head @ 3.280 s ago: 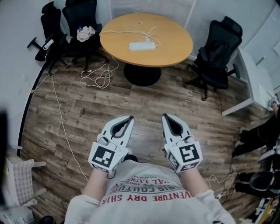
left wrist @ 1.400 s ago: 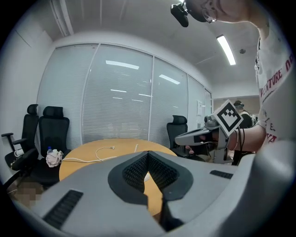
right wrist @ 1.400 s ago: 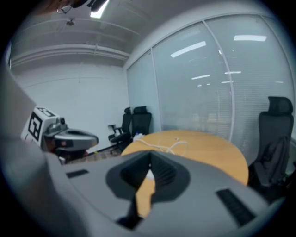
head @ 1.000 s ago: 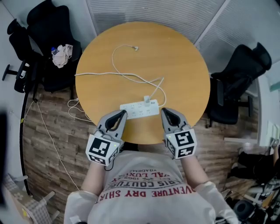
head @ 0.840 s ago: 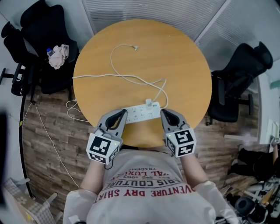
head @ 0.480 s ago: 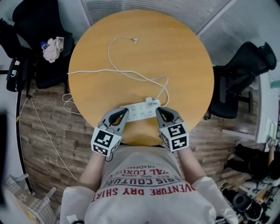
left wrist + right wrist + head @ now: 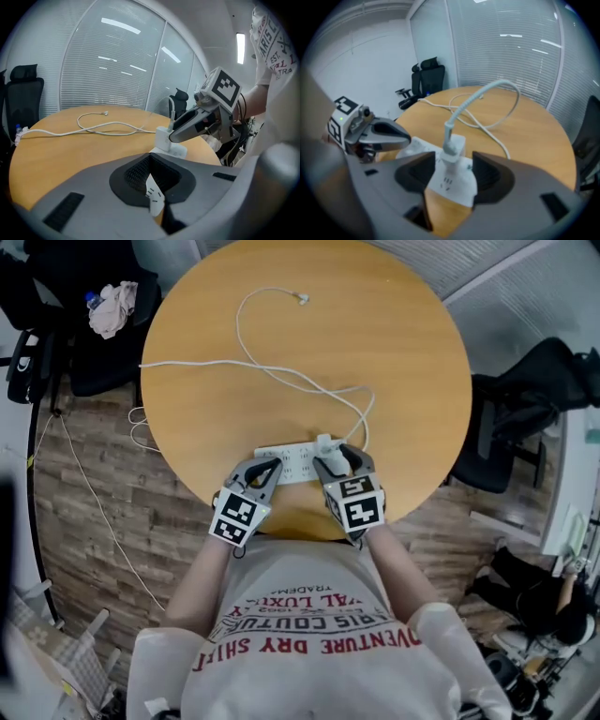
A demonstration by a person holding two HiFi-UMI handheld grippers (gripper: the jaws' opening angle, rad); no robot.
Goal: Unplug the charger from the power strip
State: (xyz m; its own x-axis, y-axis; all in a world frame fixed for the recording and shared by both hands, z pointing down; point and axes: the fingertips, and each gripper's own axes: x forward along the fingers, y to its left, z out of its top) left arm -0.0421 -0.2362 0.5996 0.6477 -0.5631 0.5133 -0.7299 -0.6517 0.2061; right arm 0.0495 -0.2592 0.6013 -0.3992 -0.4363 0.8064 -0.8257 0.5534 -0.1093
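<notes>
A white power strip [image 7: 286, 463] lies near the front edge of the round wooden table [image 7: 394, 343]. A white charger [image 7: 325, 442] stands plugged into its right end, and its white cable [image 7: 281, 376] loops across the tabletop. My right gripper [image 7: 339, 460] hangs over that end with its jaws opening. In the right gripper view the charger [image 7: 452, 145] stands between the spread fingertips, which do not press on it. My left gripper [image 7: 269, 467] is shut over the strip's left part with nothing gripped. A sliver of the strip [image 7: 153, 197] shows under its jaws.
A black office chair [image 7: 66, 343] holding a cloth and a bottle [image 7: 111, 306] stands at the back left. Another chair [image 7: 539, 395] is at the right. A thin white cord [image 7: 94, 512] runs over the wooden floor on the left.
Both grippers have come down and forward onto the near part of the table by the power strip. The right jaws, shut before, now stand apart around the charger.
</notes>
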